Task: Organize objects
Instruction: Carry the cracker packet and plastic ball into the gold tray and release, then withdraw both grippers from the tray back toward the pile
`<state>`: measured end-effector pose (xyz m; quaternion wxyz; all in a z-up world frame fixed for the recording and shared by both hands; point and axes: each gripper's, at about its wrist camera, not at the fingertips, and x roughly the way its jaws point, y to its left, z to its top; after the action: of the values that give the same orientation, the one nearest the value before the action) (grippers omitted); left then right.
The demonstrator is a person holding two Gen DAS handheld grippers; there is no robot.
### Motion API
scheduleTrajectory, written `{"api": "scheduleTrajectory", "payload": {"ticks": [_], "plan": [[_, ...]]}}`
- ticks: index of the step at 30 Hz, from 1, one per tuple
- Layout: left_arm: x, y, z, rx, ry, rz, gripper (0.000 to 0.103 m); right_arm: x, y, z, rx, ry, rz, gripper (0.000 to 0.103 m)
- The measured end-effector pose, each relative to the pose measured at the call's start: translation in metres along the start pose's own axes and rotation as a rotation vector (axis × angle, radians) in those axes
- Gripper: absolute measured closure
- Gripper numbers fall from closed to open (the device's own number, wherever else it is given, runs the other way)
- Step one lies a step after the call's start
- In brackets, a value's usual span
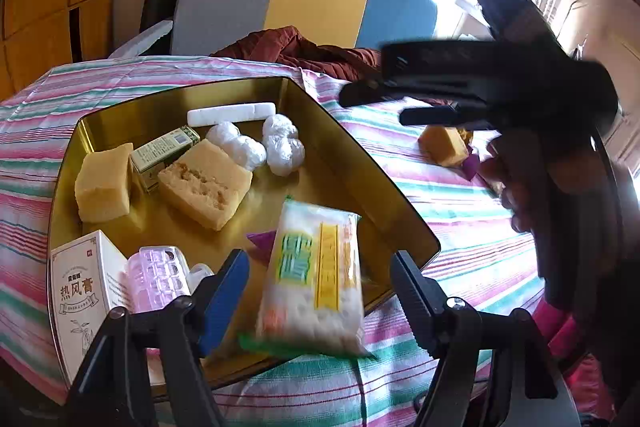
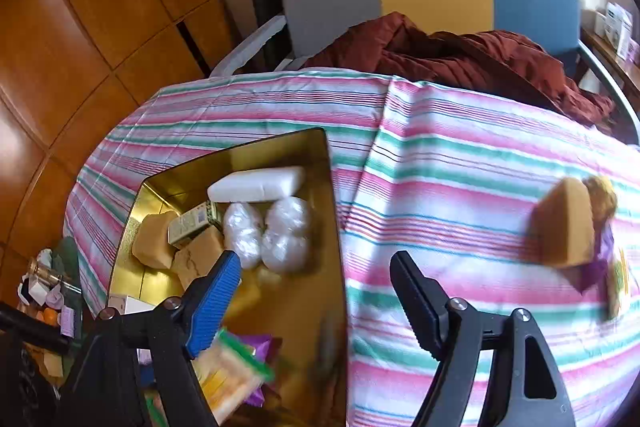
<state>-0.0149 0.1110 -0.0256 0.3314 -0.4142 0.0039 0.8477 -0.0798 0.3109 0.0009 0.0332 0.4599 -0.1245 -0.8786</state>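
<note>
Left hand-held gripper (image 1: 320,291): angled steeply down over the near edge of the gold tray (image 1: 352,151). Jaws stand apart. A white packet with green and yellow print (image 1: 316,275) is between them, blurred, with a gap to each finger; the pads do not press on it. Its near end overhangs the tray's near rim above the striped cloth (image 1: 460,195) covering the counter.

Right hand-held gripper (image 2: 316,299): also angled down, jaws wide apart and holding nothing. Its blue-padded finger (image 2: 212,303) is over the tray interior; the other finger is over the cloth, right of the tray wall.

Left wrist view only: the right hand-held gripper seen from outside as a dark body at the right, with the person's fingers (image 1: 516,179) wrapped around its handle. This view also shows the tray's near-left corner, holding a white box with printed characters (image 1: 80,291) and a pink clear plastic item (image 1: 160,279) beside it.

Both views: two yellow sponge blocks (image 1: 200,183), a small green box (image 1: 164,155), a white bar (image 1: 232,113) and two white wrapped bundles (image 1: 260,145) in the far half of the tray.

Right wrist view shows more clearly: a separate yellow sponge block (image 2: 564,223) on the cloth far right, touching a purple wrapper (image 2: 596,275). It also shows small clutter on the floor (image 2: 48,295) at left.
</note>
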Motion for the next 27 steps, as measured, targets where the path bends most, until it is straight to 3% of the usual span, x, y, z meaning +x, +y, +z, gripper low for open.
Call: {"api": "scheduleTrajectory", "payload": {"ticks": [7,14,27], "plan": [[-0.010,0.001,-0.003,0.032,-0.024,0.078,0.031,-0.015,-0.008,-0.022,0.028,-0.002,0.012,0.024],[-0.028,0.006,-0.005,0.000,-0.056,0.104,0.029,-0.026,-0.006,-0.042,0.024,-0.010,0.003,0.024],[-0.054,0.000,0.003,-0.010,-0.112,0.229,0.026,-0.044,0.006,-0.069,-0.079,-0.038,-0.097,0.020]]}}
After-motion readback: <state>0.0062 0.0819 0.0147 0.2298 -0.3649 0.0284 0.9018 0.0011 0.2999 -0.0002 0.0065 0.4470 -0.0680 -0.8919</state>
